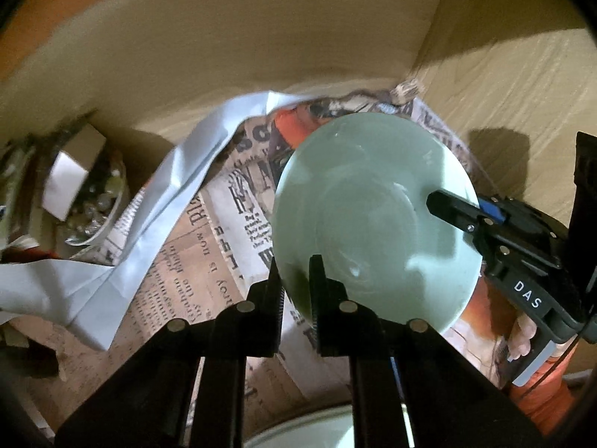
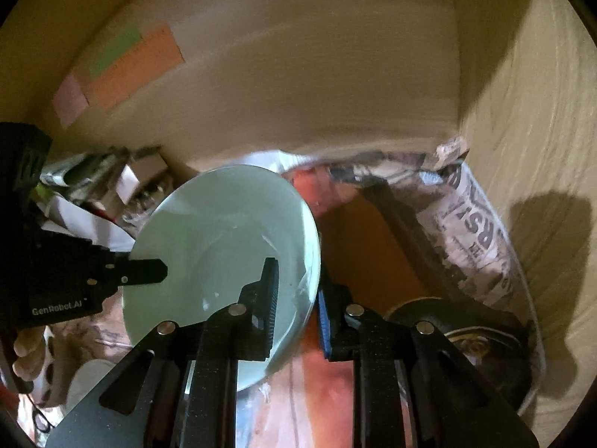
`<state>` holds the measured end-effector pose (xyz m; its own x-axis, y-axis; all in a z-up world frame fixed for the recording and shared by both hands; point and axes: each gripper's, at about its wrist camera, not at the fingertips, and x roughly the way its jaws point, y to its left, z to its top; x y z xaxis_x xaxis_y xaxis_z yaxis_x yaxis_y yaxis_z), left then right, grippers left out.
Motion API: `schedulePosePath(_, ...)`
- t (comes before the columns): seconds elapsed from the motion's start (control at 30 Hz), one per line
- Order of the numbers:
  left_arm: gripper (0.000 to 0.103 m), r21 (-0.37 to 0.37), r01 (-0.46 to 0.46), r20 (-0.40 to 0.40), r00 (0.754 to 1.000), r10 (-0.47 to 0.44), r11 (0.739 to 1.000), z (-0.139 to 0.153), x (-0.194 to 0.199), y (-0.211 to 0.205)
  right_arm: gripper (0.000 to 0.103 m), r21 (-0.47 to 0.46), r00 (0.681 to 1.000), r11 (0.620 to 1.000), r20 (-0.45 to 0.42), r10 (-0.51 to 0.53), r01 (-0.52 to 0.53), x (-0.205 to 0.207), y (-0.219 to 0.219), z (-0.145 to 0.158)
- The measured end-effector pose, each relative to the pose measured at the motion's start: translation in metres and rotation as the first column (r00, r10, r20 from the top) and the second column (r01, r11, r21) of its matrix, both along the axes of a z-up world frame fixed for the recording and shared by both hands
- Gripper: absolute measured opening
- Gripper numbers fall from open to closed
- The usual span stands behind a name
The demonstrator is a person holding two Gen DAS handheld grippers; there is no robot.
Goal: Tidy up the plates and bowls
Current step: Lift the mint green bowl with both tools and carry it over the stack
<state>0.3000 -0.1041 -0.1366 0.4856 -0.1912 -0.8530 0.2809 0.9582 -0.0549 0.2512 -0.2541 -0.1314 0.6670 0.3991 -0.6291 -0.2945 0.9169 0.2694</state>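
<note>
One pale green bowl point(image 1: 373, 216) is up in the air inside a cardboard box point(image 1: 224, 44), tilted on its side, and both grippers have a bite on its rim. The left gripper point(image 1: 296, 291) pinches the near edge, one finger inside the bowl and one outside. The right gripper point(image 2: 296, 295) does the same on the opposite rim, with a black ribbed finger point(image 2: 270, 298) against the inner face and a blue-padded finger point(image 2: 324, 321) behind the outer wall. So two grippers, one bowl, each clamped on its own side.

The bowl hangs over the middle of the box floor, which is lined with crumpled newspaper point(image 1: 209, 224). A long strip of white paper point(image 1: 156, 201) lies across the newspaper toward the box's left side. In the far left corner there's one clear glass bowl point(image 1: 93, 205) stuffed with small bits, with a little cardboard piece point(image 1: 71, 171) lying on top of it.

In the right wrist view, one dark round dish point(image 2: 466, 339) sits against the right wall of the box, near the newsprint bunched up there. The back wall carries three coloured patches point(image 2: 127, 71): pink, green, orange. At the bottom edge of the left wrist view a pale rim point(image 1: 309, 433) peeks out, but I can't tell what it is.
</note>
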Motion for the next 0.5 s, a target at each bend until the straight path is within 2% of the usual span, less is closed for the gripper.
schedulePosePath(0.23,0.012,-0.032,-0.001,0.069,0.998,0.004,0.999,0.023,-0.034,0.013,0.017,0.006,0.998,1.0,0.064,-0.003,0.002,-0.027,0.007,0.023)
schedulePosePath(0.5,0.012,-0.045,-0.015,0.151,0.988,0.022,0.999,0.04,-0.073,0.032,0.017,0.004,0.995,1.0,0.104,0.011,-0.012,-0.057,0.025,0.034)
